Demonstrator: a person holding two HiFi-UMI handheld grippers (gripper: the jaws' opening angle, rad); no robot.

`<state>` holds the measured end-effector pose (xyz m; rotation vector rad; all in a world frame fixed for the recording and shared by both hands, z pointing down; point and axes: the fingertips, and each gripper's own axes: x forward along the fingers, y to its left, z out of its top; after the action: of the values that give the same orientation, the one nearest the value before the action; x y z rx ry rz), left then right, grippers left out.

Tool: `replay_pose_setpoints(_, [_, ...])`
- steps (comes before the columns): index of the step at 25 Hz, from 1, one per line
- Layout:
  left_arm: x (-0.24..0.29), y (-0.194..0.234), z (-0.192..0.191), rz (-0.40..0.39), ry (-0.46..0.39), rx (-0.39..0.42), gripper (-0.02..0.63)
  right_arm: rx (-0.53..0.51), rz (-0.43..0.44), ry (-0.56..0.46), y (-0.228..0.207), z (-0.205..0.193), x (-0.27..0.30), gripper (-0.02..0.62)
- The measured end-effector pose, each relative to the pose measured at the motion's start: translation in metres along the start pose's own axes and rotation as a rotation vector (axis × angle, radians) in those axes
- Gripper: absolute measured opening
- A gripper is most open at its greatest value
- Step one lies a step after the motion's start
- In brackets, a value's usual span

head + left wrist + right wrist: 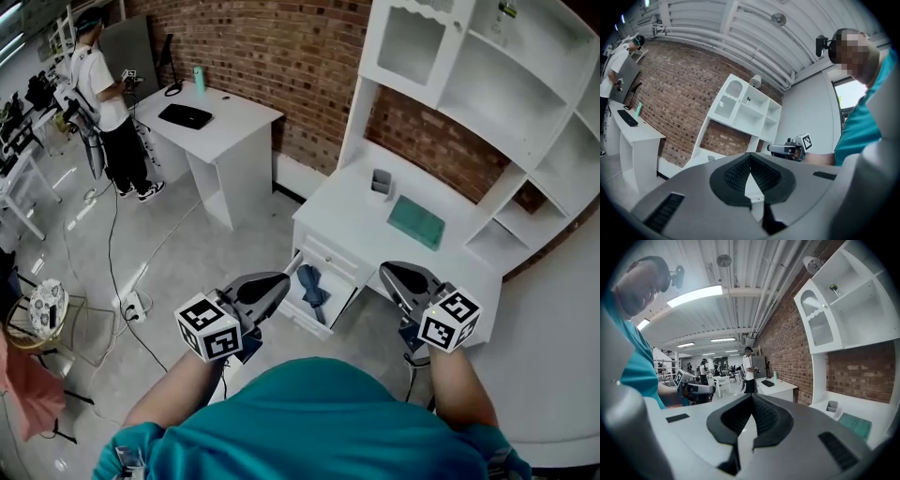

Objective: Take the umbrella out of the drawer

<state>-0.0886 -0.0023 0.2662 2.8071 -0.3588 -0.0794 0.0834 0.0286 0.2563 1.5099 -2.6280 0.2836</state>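
A folded blue umbrella lies in the open top drawer of the white desk, seen in the head view. My left gripper hovers just left of the drawer, apart from it, its jaws shut and empty. To the drawer's right, my right gripper is also shut with nothing in it. In the left gripper view the dark pads meet in front of the white hutch. The right gripper view shows its own pads closed together.
On the desk top lie a teal mat and a small grey holder. A second white desk stands at the back left, with a person beside it. Cables and a power strip lie on the floor at left.
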Motion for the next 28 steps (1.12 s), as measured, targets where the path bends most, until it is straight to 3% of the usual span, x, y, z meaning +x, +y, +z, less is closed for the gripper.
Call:
replay_pose_setpoints(16, [0.003, 0.063, 0.001, 0.073, 0.001, -0.037, 0.014, 0.037, 0.064, 0.041, -0.036, -0.003, 0.072, 0.021])
replay_pose_setpoints(23, [0.060, 0.069, 0.002, 0.143, -0.006, 0.004, 0.014, 0.031, 0.146, 0.010, -0.098, 0.002, 0.071, 0.021])
replay_pose_setpoints(28, [0.124, 0.076, 0.005, 0.227, -0.066, 0.003, 0.014, 0.023, 0.228, 0.025, -0.165, 0.004, 0.069, 0.021])
